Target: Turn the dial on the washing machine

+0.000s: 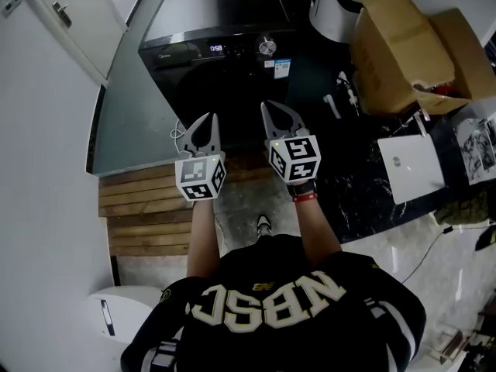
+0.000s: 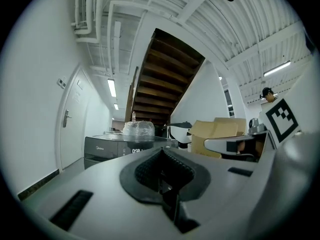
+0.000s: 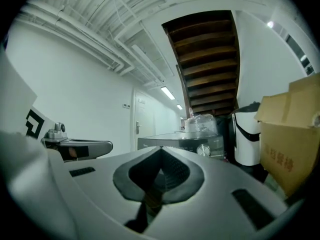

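A dark washing machine (image 1: 217,22) stands ahead of me, with a lit display (image 1: 216,49) and a silver dial (image 1: 266,46) on its front panel. In the right gripper view the dial (image 3: 202,150) shows just right of my jaws. Both grippers are held level, side by side, well short of the machine. My left gripper (image 1: 208,122) is shut with nothing in it, its pads meeting in the left gripper view (image 2: 162,154). My right gripper (image 1: 273,113) is shut and empty too, and the dial lies ahead of it.
Cardboard boxes (image 1: 403,45) and a white bin (image 1: 333,6) stand to the right of the machine. A white laptop (image 1: 409,167) lies on a dark counter at the right. A white door (image 1: 62,22) is at the left, wooden slats (image 1: 147,208) are underfoot, and a clear plastic bundle (image 2: 138,128) sits on the machine.
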Demonstrator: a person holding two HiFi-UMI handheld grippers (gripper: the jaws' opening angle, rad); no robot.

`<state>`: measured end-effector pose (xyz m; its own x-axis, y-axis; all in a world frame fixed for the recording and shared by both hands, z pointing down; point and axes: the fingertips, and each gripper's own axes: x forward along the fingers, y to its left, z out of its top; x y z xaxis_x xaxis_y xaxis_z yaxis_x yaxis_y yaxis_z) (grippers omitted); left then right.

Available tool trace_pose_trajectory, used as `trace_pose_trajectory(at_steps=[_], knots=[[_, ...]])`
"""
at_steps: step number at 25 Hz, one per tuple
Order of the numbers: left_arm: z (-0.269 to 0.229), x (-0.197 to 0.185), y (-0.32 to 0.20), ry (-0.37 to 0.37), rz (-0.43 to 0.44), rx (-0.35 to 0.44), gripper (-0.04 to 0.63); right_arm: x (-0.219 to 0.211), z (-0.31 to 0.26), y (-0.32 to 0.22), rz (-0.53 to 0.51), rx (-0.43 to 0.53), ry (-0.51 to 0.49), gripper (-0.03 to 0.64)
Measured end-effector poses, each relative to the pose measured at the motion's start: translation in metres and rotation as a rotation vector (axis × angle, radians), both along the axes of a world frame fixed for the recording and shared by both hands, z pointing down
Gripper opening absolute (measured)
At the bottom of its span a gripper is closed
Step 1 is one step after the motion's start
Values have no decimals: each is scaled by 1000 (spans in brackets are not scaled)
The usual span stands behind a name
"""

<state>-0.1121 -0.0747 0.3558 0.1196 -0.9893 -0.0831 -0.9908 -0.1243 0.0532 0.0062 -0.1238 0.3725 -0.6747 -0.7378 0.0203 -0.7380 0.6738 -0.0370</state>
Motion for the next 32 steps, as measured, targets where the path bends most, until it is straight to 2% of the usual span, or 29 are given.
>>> trace_pose_trajectory(at_steps=[8,11,16,23,32], knots=[[10,-4,-72,-20,-26,-34,12,-3,9,-75,-12,-26,-25,6],[15,-6,-86,-18,-21,-57,12,-5,15,-89,-7,-38,-13,6],[17,-5,-112,-3,-4,-52,12,-6,22,-115,11,-33,24,14],[28,-9,-147,23,53,-52,12,-18,26,-152,29,4,98,50],[36,-15,-181,36,121,-74,12,-30,33,-202,47,70,295,125]])
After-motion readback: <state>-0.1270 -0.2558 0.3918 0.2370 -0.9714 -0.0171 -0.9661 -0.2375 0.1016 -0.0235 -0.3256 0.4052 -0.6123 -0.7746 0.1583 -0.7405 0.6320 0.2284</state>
